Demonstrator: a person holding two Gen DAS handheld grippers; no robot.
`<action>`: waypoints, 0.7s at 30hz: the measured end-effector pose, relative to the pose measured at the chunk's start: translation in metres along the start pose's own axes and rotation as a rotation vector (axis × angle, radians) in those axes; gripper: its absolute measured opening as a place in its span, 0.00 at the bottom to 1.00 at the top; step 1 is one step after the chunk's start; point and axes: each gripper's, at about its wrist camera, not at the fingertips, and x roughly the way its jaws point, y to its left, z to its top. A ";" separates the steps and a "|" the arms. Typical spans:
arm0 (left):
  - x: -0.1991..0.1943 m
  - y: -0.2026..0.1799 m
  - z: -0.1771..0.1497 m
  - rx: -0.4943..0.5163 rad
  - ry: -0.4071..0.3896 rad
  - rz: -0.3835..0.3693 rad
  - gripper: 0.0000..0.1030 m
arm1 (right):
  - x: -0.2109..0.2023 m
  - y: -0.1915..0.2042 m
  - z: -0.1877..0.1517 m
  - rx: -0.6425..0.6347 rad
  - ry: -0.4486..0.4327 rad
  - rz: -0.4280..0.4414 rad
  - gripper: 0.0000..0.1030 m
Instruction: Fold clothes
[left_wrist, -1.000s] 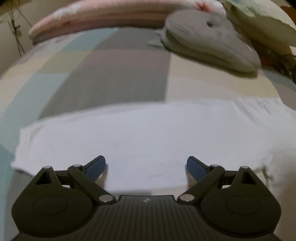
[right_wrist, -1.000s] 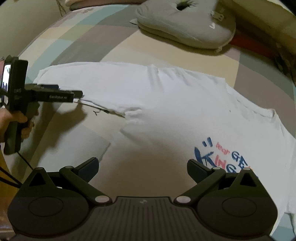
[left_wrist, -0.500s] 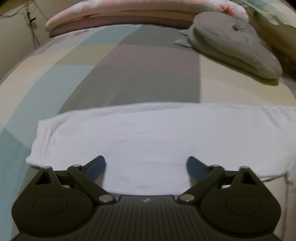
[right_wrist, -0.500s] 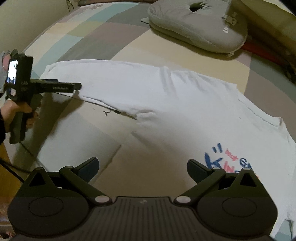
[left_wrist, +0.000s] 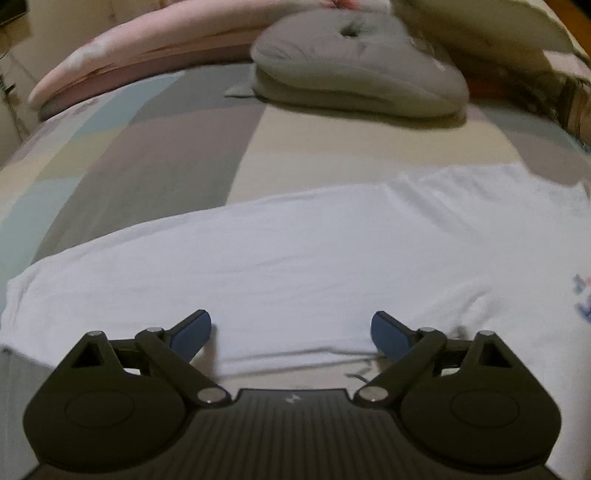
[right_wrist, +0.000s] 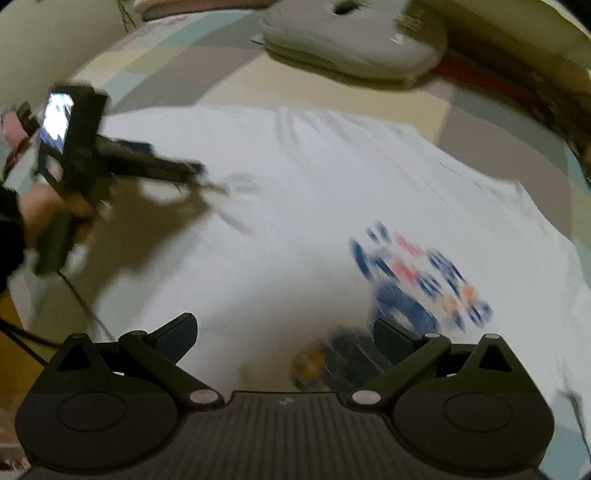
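I have a white shirt (left_wrist: 295, 258) spread nearly flat on the bed (left_wrist: 155, 166), printed side up, with the blue and red print (right_wrist: 417, 273) towards my right. Both sets of jaws stand wide apart and hold nothing. My left gripper (left_wrist: 291, 334) hovers low over the shirt's near edge, where a loose thread trails off the hem; in the right wrist view I see the left gripper from the side, held in a hand (right_wrist: 44, 210), its tips close over the cloth. My right gripper (right_wrist: 284, 334) hangs above the shirt beside the print, though that view is smeared by motion, so I cannot tell whether it touches the cloth. A grey cushion (left_wrist: 354, 70) and a pink pillow (left_wrist: 147, 59) lie well beyond the shirt, out of the way. I judge the shirt light, thin and limp: it will drape and sag wherever it is lifted, and a single pinch will bunch it. So I would take it at the near edge with both grippers set well apart, pinching only the hem layers I mean to turn, then carry the edge over evenly. The soft bedding may wrinkle under it and drag the cloth.
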 end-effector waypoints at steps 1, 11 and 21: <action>-0.012 -0.008 -0.003 0.015 -0.014 -0.019 0.90 | -0.003 -0.008 -0.009 0.003 0.006 -0.006 1.00; -0.093 -0.138 -0.092 0.362 0.000 -0.362 0.90 | -0.014 -0.054 -0.084 -0.053 0.049 -0.033 1.00; -0.078 -0.131 -0.137 0.463 0.126 -0.428 0.92 | -0.008 -0.061 -0.123 -0.050 0.062 -0.034 1.00</action>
